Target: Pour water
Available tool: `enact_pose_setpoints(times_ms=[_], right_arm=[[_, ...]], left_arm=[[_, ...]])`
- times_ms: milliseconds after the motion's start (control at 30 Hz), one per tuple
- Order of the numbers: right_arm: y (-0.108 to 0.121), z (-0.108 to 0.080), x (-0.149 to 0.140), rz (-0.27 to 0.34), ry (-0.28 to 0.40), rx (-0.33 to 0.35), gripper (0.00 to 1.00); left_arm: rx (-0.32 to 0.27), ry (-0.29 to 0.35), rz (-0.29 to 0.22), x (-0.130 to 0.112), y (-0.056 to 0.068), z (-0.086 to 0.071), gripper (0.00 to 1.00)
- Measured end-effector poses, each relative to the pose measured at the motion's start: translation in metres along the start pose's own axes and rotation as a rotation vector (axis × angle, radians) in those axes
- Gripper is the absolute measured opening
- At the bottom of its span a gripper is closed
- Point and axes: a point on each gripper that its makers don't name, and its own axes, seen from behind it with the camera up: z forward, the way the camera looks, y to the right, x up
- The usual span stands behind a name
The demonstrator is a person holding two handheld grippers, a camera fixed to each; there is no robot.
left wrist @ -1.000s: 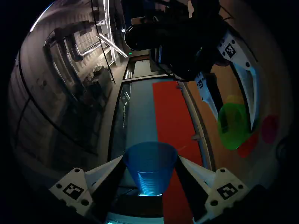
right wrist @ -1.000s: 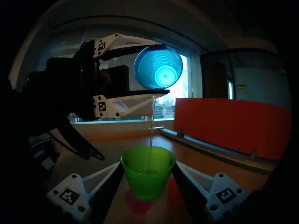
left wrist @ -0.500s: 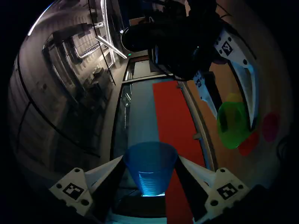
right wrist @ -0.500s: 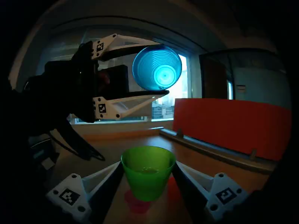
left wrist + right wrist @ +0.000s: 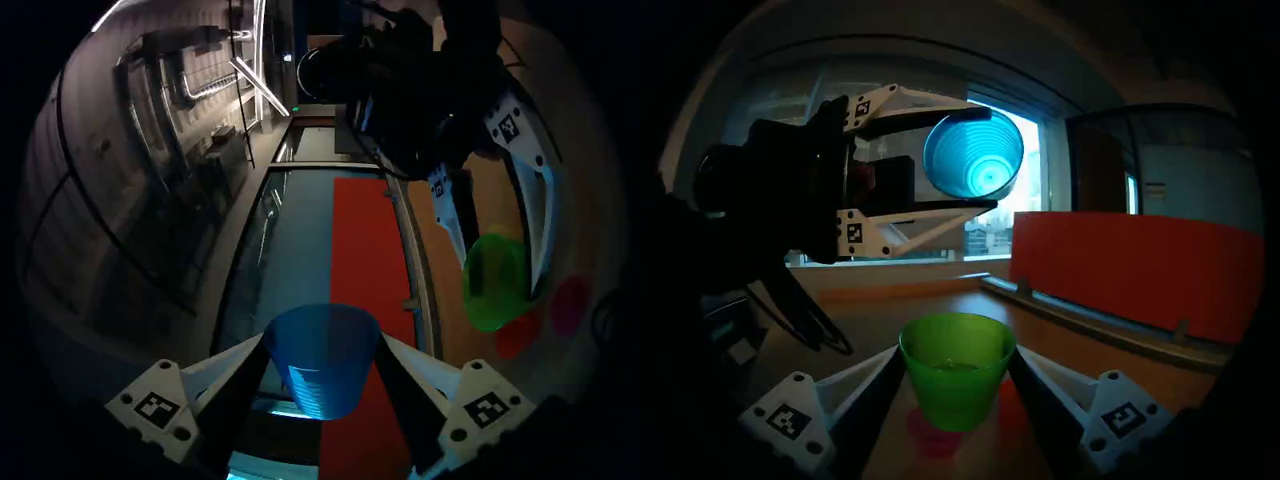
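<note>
In the left gripper view, the left gripper [image 5: 322, 346] is clamping a blue cup [image 5: 322, 364] between its two fingers. Both fingers are pressing on the cup's sides just below the rim, and the jaws are standing about a cup's width apart. The cup's mouth is pointing away from the camera, toward a red panel [image 5: 364, 240] and the glass beside it. Farther off on the right, the right gripper [image 5: 504, 264] is holding a green cup [image 5: 496, 280], with one white finger lying along each side of it. That cup is hanging over a wooden table [image 5: 444, 304], near a pink disc [image 5: 570, 304] and a red disc [image 5: 512, 340] lying on the wood.

In the right gripper view, the right gripper [image 5: 958, 356] is grasping the green cup [image 5: 958, 380] upright, its fingers closing against the cup's walls at a moderate opening. A little water [image 5: 958, 366] is sitting low inside the cup. The cup is hovering just above the table [image 5: 880, 320], over a pink disc [image 5: 932, 440]. Above and slightly to the left, the left gripper [image 5: 984, 160] is pinching the blue cup [image 5: 972, 156] between an upper and a lower finger. The blue cup is lying tipped on its side, its open mouth facing the camera, in front of a bright window [image 5: 1028, 192]. The red panel [image 5: 1136, 264] is standing along the table's far edge on the right.
</note>
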Motion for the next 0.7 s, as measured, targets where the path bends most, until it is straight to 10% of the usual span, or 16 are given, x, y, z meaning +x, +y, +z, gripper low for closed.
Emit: enact_pose_setpoints(times_ms=[700], right_arm=[[-0.004,-0.005,0.008,-0.008,0.019,-0.007,0.90]], left_arm=[[-0.003,-0.037,-0.705,-0.026,0.013,-0.011,0.87]])
